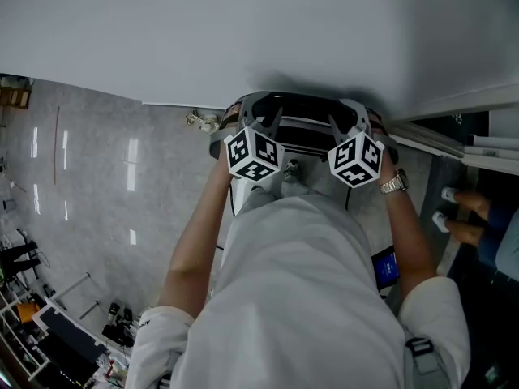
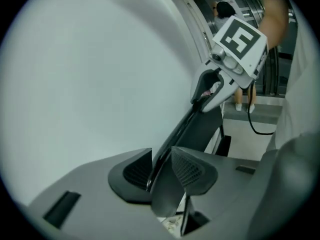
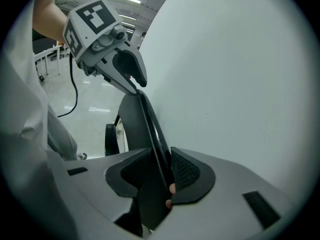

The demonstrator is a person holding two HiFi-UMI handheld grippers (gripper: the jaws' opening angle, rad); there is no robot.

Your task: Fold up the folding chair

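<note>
The white wall rose just behind the folding chair, which sat directly before me. My left gripper and right gripper each had jaws pinched narrowly on its dark top edge.

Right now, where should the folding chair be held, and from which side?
Take the folding chair by its thin top rim, one end in each set of jaws, from above on the person's side: the wall blocks the far side. The left gripper and right gripper clamp there.
</note>
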